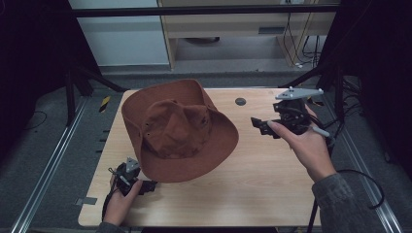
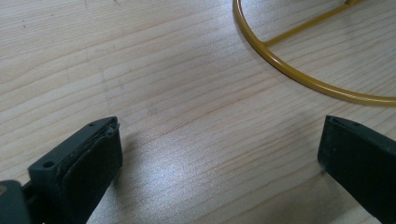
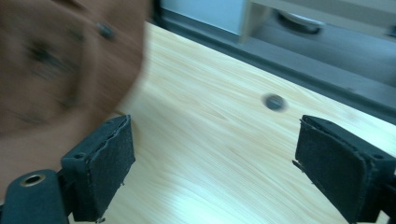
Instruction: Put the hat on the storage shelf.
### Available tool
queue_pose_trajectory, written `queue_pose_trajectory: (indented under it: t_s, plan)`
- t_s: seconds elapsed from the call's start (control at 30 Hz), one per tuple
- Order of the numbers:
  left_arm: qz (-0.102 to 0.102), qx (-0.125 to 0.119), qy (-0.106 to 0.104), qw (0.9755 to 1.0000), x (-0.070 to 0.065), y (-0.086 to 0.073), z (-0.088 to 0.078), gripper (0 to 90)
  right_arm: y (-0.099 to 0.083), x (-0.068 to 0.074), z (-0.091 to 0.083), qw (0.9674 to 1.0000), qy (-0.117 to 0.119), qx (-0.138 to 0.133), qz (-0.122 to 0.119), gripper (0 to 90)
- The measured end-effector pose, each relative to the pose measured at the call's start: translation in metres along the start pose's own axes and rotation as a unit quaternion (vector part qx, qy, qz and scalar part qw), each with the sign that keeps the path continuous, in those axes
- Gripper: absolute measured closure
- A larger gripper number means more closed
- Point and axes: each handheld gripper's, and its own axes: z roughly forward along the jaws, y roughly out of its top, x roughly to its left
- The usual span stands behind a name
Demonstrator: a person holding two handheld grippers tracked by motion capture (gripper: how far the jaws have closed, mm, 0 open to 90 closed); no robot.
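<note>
A brown wide-brimmed hat (image 1: 180,128) stands crown up on the left half of the wooden table (image 1: 252,184). My left gripper (image 1: 148,186) lies low on the table just in front of the hat's near brim. Its jaws are wide open over bare wood (image 2: 219,154), and a yellow wire ring (image 2: 299,74) rests on the table just beyond them. A hand holds my right gripper (image 1: 262,126) above the table to the right of the hat, pointing toward it. Those jaws are open with nothing between them (image 3: 212,158), and the blurred hat (image 3: 60,65) lies past the left jaw.
A small dark round grommet (image 1: 240,101) is set in the table near its far edge, also seen ahead of the right gripper (image 3: 273,101). A wooden shelf unit (image 1: 243,29) stands beyond the table. Metal rails (image 1: 53,160) run along the floor on both sides.
</note>
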Motion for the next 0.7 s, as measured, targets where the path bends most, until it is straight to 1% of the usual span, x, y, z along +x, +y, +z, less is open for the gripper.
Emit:
queue_pose_trajectory:
  t_s: [0.03, 0.1, 0.17, 0.23, 0.33, 0.4, 0.57, 0.63, 0.67, 0.7]
  plan:
    - [0.0, 0.0, 0.0, 1.0, 0.0, 0.0, 0.0, 0.0, -0.007, -0.005, 0.001, 1.0, -0.007, 0.004, 0.002, 12.3]
    - [0.0, 0.0, 0.0, 1.0, 0.0, 0.0, 0.0, 0.0, -0.021, -0.014, 0.003, 0.9997, -0.012, 0.012, 0.015, 12.3]
    - [0.001, 0.0, 0.0, 1.0, 0.0, 0.0, 0.0, 0.0, -0.035, -0.021, 0.006, 0.9994, -0.014, 0.019, 0.026, 12.3]
    - [0.001, 0.0, 0.0, 1.0, 0.0, 0.0, 0.0, 0.0, -0.047, -0.026, 0.01, 0.999, -0.009, 0.026, 0.037, 11.7]
    - [0.001, 0.0, 0.0, 1.0, 0.0, 0.0, 0.0, 0.0, -0.063, -0.026, 0.016, 0.9986, -0.008, 0.04, 0.034, 11.8]
    - [0.0, 0.0, 0.0, 1.0, 0.0, 0.0, 0.0, 0.0, -0.073, -0.026, 0.021, 0.9982, -0.005, 0.044, 0.04, 12.6]
    - [0.001, 0.0, 0.0, 1.0, 0.0, 0.0, 0.0, 0.0, -0.096, -0.025, 0.034, 0.9965, 0.0, 0.068, 0.049, 12.4]
    - [0.001, 0.0, 0.0, 1.0, 0.0, 0.0, 0.0, 0.0, -0.105, -0.023, 0.041, 0.9959, 0.002, 0.074, 0.051, 12.3]
    - [0.001, 0.0, 0.0, 1.0, 0.0, 0.0, 0.0, 0.0, -0.11, -0.021, 0.044, 0.9952, 0.002, 0.081, 0.056, 12.4]
    - [0.001, 0.0, 0.0, 1.0, 0.0, 0.0, 0.0, 0.0, -0.116, -0.019, 0.048, 0.9946, 0.003, 0.088, 0.055, 12.4]
